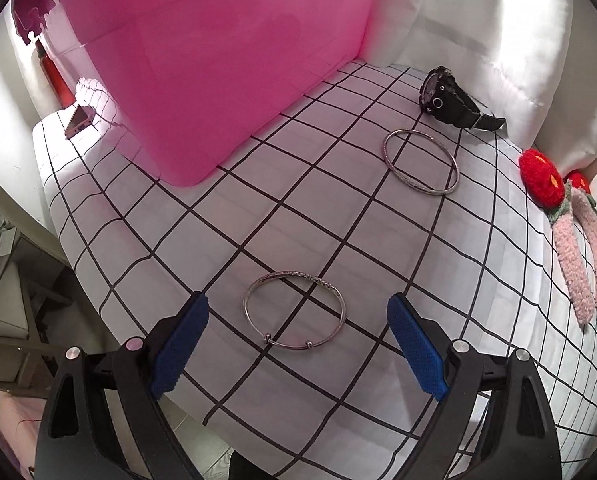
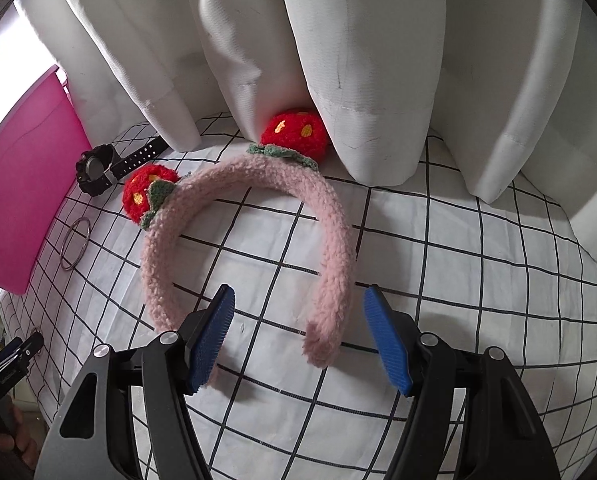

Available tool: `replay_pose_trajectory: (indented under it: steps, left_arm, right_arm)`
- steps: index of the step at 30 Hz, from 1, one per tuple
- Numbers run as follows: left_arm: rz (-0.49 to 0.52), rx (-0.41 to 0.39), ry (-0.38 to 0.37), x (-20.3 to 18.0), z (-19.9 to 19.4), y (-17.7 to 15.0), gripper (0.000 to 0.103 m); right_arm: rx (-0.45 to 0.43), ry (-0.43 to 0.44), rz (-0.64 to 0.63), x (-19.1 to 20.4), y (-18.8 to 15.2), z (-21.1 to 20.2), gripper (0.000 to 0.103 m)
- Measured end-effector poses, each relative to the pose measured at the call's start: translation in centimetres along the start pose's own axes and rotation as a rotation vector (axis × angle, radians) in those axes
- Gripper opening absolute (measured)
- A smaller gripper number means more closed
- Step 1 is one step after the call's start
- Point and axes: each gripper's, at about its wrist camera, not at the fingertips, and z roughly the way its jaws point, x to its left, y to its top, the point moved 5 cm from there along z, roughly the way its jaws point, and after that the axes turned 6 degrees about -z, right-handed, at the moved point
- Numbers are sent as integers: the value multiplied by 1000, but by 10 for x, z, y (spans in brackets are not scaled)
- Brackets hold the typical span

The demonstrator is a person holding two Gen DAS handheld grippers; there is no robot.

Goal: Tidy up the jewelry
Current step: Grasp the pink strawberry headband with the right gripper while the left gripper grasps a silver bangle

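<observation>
We see the left gripper with its jaws wide apart, pointing down at a silver bangle that lies flat on the cloth between the blue pads, touching neither; its clasp faces us. To the left rear stands a pink box, with a red bottle and a small case beside it at the table's far edge. Further right a second bangle lies flat, and behind it a black watch rests on its side, its strap running right toward the curtain.

Our right gripper is also open, empty, over a pink headband. The band lies flat as an arch, its crown toward the curtain and its two ends toward us; one end sits between the pads, the other lies partly behind the left pad. Two red strawberries sit on the crown. The white cloth carries a black grid.
</observation>
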Motion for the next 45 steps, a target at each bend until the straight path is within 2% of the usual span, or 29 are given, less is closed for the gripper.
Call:
replay_pose_trajectory:
  steps: [9,20,22,30,35,40,43,45]
  left_arm:
    - [-25,-17,23,1,10,1,89]
    - [-51,-58,27,0,14,3,96]
    - [-55,-68,31,0,14,2,97]
    - [-69,-120,39,-1,12,-1,97]
    - [-68,-155,41,-1,10,-4,97]
    - [-65,-155,39,-2,7,-5,95]
    - [-48,-163,25,-4,3,-7,87]
    - [-27,-169,11,-8,0,-8,74]
  right_arm:
    - [4,-18,-32,-4,19,18,65]
    - [13,-48,-86,-7,32,44,65]
    - [6,-52,-103,-8,35,47,66]
    - [-43,-77,-155,4,42,59,82]
    - [-73,-85,-150,5,40,60,84]
    - [-72,-83,-145,5,33,54,81]
    - [-81,-74,-163,13,28,49,69]
    - [-86,-71,-177,21,24,46,57]
